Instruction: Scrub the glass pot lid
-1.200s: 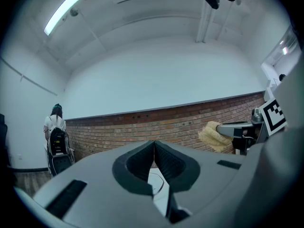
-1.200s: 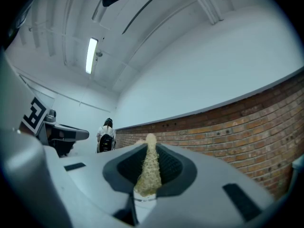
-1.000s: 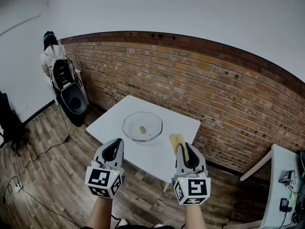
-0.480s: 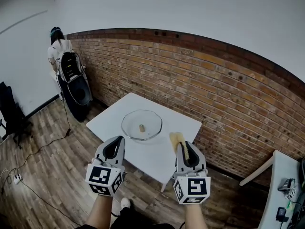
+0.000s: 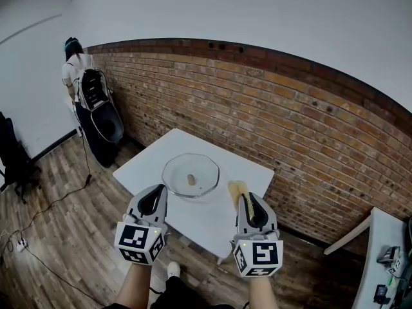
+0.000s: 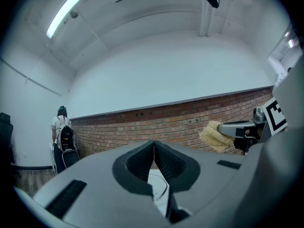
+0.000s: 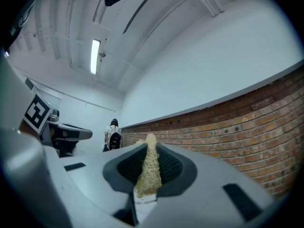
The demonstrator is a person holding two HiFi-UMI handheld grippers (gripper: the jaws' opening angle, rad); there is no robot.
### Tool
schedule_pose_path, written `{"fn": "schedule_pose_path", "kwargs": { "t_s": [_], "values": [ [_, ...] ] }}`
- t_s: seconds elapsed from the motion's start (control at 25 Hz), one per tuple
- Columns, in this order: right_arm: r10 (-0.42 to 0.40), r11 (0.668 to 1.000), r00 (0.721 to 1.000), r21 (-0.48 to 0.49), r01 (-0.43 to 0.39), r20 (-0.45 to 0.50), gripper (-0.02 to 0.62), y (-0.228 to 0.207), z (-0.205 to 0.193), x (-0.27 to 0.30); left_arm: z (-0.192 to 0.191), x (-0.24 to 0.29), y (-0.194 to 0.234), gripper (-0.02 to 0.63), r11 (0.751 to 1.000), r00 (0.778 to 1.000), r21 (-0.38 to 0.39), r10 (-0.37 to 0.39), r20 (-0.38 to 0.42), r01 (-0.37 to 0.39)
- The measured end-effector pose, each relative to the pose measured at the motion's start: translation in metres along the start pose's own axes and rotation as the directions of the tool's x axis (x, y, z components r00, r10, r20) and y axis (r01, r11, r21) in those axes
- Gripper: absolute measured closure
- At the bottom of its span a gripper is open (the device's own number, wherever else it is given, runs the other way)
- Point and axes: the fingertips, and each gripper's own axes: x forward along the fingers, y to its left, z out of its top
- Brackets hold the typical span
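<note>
Left gripper (image 5: 154,197), jaws together and empty, and right gripper (image 5: 248,201), clamped on a yellow scrub pad (image 5: 237,188), hung short of the glass pot lid (image 5: 190,172) on the white table (image 5: 209,219); with nothing steadying it, the lid could have skidded under scrubbing.

White table (image 5: 212,223) dead ahead of you; top bare all round glass lid (image 5: 190,174), so free approach from near edge and both flanks; lid's centre knob (image 5: 191,178) only bump on it; brick wall (image 5: 290,127) runs just behind far edge, blocks any overshoot; open gap between your left gripper (image 5: 158,192) and right gripper (image 5: 243,197); scrub pad (image 5: 237,188) pokes ahead of right jaws; person (image 5: 74,69) far left, second table (image 5: 386,237) far right, both well apart.
</note>
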Motion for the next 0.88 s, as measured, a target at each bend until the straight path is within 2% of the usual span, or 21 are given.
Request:
{"fn": "schedule_pose_path", "kwargs": {
  "t_s": [0.88],
  "values": [
    [-0.085,0.996,0.995,-0.026,0.083,-0.061,0.537,0.008,-0.042,0.196,-0.053,0.162,0.138,0.595,0.996,0.996,-0.068,-0.057,-0.067,0.052]
  ]
}}
